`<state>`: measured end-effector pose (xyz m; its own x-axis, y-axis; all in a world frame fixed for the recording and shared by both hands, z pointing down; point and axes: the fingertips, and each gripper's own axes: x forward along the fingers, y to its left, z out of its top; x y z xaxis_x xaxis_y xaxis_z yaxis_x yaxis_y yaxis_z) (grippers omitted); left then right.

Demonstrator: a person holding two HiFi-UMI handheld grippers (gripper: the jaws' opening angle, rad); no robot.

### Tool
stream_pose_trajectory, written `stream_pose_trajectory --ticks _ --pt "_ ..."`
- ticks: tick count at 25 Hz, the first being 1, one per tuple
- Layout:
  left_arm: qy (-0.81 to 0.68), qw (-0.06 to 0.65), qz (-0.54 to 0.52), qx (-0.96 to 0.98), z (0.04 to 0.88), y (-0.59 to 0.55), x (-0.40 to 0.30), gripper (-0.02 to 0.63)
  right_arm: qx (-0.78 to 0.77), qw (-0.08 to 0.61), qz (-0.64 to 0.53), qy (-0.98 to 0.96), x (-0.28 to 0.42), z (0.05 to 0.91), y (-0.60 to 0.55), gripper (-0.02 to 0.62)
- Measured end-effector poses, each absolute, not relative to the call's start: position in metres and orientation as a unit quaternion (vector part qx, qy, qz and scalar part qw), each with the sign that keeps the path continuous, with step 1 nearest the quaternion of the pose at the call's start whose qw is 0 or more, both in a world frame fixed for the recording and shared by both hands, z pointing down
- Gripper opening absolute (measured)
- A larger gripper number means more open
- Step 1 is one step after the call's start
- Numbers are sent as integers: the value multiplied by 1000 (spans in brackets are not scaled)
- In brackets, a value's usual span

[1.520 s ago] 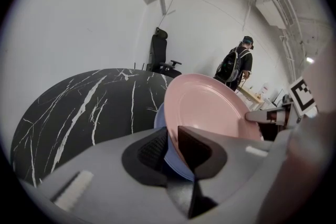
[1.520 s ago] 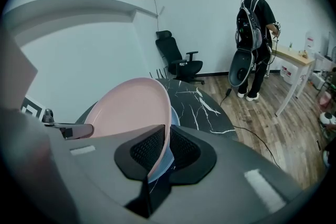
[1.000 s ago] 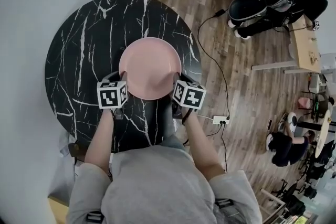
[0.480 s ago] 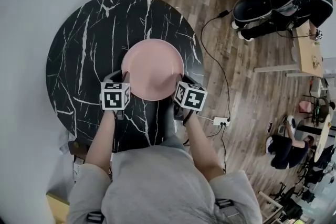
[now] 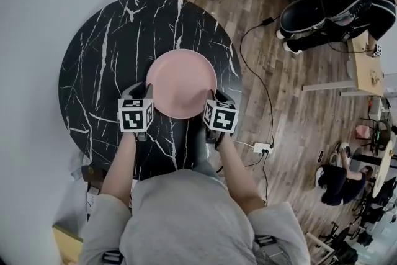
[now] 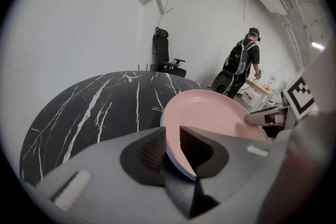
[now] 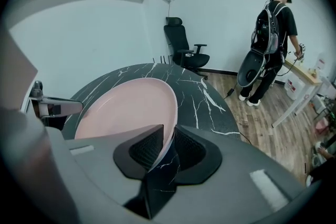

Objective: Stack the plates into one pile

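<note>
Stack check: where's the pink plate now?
Head view, centre: pink plate tops a blue plate on the near half of the marble table, opposite rims between the jaws of left gripper and right gripper, which have just been opening.

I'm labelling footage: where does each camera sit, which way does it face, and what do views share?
Head view: on the person's head, facing steeply down at the table; forearms and grippers show.
Left gripper view: on the left gripper, along its fingers, across the pink plate.
Right gripper view: on the right gripper, along its fingers, back across it.
Shared: the plate, rim between both finger pairs, which have just been opening.
</note>
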<state>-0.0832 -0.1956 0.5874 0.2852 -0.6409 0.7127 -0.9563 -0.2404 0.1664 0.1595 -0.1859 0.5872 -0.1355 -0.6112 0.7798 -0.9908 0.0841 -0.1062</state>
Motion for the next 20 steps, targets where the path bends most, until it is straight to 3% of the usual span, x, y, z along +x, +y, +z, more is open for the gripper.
stream_pose_trajectory --ticks 11,12,20 --pt "-552 227 193 779 519 -193 -91 126 596 211 285 -720 140 538 -179 25" --pt "-554 217 185 782 511 -193 -92 118 596 203 277 -726 137 531 -177 3" --pt "-566 148 120 802 439 -182 -105 58 597 133 210 -763 118 459 -166 3"
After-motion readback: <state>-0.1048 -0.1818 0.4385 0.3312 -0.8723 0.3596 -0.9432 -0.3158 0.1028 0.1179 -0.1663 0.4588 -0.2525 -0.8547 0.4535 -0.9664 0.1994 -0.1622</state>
